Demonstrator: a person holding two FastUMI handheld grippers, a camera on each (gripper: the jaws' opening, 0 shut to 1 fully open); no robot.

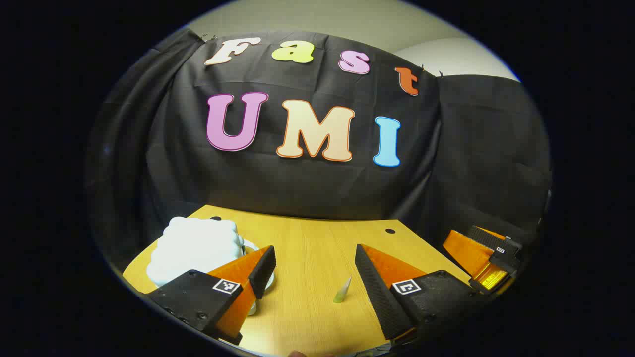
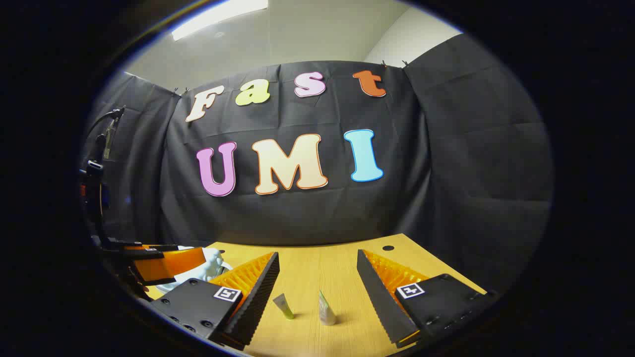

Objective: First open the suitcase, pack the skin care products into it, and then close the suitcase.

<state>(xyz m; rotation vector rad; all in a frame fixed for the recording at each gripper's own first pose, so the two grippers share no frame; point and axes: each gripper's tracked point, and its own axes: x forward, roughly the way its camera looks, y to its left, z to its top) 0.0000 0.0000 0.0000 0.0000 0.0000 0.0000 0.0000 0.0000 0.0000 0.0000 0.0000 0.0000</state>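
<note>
A recording booth: black cloth wall (image 2: pixel 446 173) draped behind a wooden table (image 2: pixel 307 267), plain ceiling with a strip light (image 2: pixel 218 17) above.

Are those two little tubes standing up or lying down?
Standing. In the right gripper view the green tube and the pale tube rest cap-down on the table, crimped ends up.

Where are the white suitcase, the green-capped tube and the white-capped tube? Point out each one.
white suitcase (image 1: pixel 191 248): left gripper view, on its bumpy closed lid.
green-capped tube (image 2: pixel 284 305): right gripper view, on the middle of its body.
white-capped tube (image 2: pixel 325 310): right gripper view, on its body above the cap.
</note>
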